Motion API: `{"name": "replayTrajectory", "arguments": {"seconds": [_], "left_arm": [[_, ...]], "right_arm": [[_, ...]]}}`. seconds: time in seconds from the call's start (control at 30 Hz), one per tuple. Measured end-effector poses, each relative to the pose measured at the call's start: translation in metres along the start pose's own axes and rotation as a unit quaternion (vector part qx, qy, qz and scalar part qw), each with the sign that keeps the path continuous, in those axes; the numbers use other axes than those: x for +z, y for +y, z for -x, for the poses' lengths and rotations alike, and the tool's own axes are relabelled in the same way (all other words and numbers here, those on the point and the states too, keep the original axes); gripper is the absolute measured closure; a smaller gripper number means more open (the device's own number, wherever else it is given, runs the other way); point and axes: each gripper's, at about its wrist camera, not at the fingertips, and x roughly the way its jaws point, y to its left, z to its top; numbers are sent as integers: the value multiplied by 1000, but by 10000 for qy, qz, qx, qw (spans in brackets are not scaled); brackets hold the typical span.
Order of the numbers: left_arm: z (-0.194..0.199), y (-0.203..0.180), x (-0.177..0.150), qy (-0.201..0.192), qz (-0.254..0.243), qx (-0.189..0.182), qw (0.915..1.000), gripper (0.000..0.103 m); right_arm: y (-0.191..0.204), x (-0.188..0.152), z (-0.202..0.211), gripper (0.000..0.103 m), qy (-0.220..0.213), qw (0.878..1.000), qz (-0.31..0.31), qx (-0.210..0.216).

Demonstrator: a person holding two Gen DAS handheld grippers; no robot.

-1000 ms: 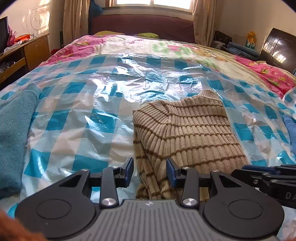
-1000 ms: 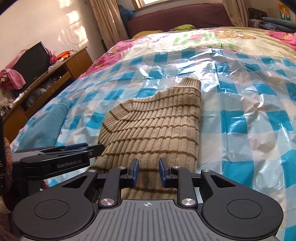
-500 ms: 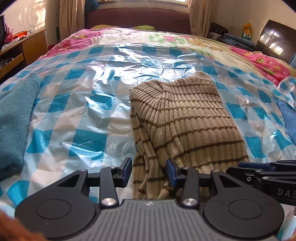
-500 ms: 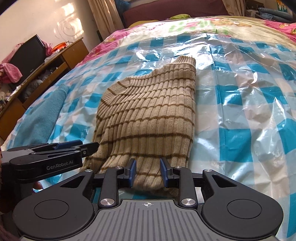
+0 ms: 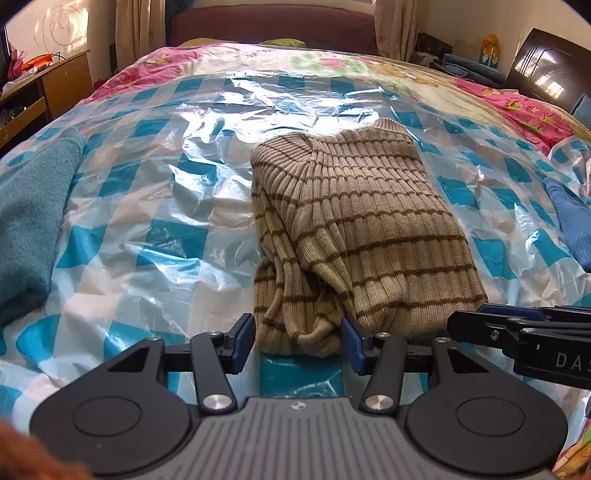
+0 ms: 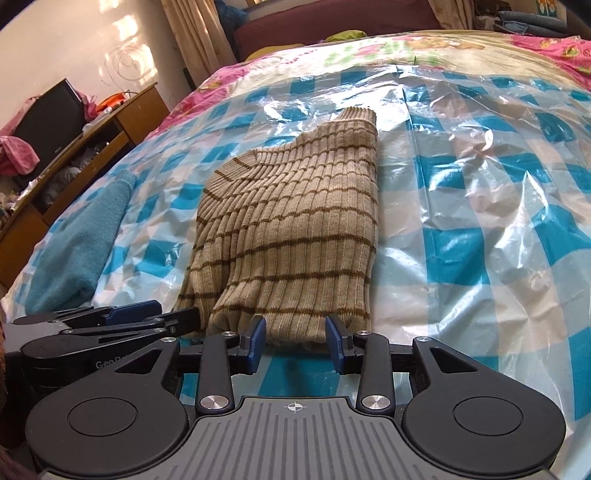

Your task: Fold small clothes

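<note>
White letters "DA" stood on the black body of the right gripper at four o'clock in the left wrist view. Faint "GenR" showed on the left gripper at eight o'clock in the right.

A home bedroom: bed, curtains, wooden desk.

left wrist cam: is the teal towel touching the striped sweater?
No, the teal towel lies at the left edge, with bare checked plastic sheet between it and the striped sweater.
</note>
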Motion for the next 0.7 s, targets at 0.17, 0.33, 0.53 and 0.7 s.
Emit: {"name": "replayTrajectory", "arguments": {"seconds": [0.17, 0.33, 0.53, 0.7], "left_arm": [[1, -6, -8, 127, -39, -7, 9999, 39], [6, -14, -11, 105, -187, 196, 9996, 21], [6, -18, -11, 149, -323, 427, 9985, 15], [9, -17, -12, 113, -304, 440, 9985, 15]], "right_arm": [[4, -9, 2, 59, 11, 10000, 47, -72], [3, -13, 0, 56, 32, 9997, 51, -240], [0, -19, -4, 55, 115, 9993, -23, -342], [0, -21, -2, 55, 105, 9994, -16, -343]]}}
